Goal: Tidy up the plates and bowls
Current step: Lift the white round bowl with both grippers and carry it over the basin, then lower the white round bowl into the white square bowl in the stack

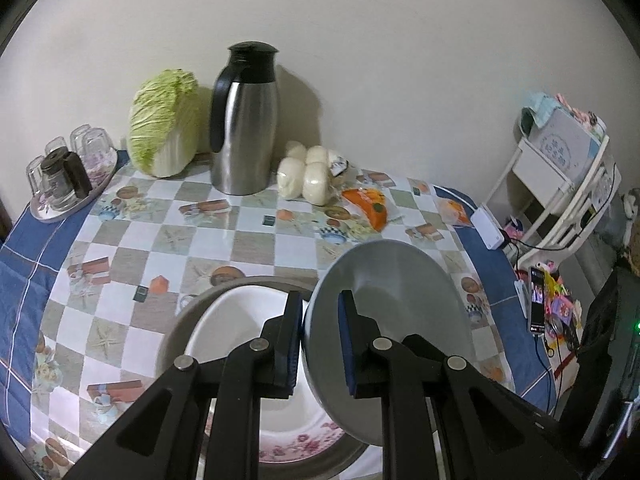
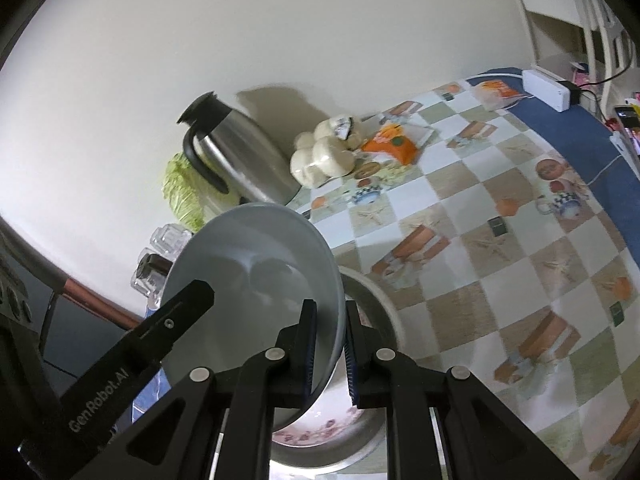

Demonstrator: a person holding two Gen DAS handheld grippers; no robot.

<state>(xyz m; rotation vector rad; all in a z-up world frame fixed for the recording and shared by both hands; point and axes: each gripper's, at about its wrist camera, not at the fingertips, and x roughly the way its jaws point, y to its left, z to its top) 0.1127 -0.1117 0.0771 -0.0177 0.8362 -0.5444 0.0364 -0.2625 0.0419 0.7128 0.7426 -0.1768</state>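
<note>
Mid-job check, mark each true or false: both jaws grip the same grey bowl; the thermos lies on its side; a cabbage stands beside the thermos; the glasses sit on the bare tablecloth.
1. Both grippers hold the grey bowl: true; left gripper and right gripper clamp its rim.
2. Thermos lies on its side: false, it stands upright.
3. Cabbage beside the thermos: true.
4. Glasses on bare tablecloth: false, they sit on a tray.

Grey bowl (image 1: 400, 300) is up off the table, tilted on edge, rim pinched at both sides; beneath sits a white dish (image 1: 240, 320) on a floral plate (image 1: 304, 444), inside a metal basin (image 2: 376, 312).
</note>
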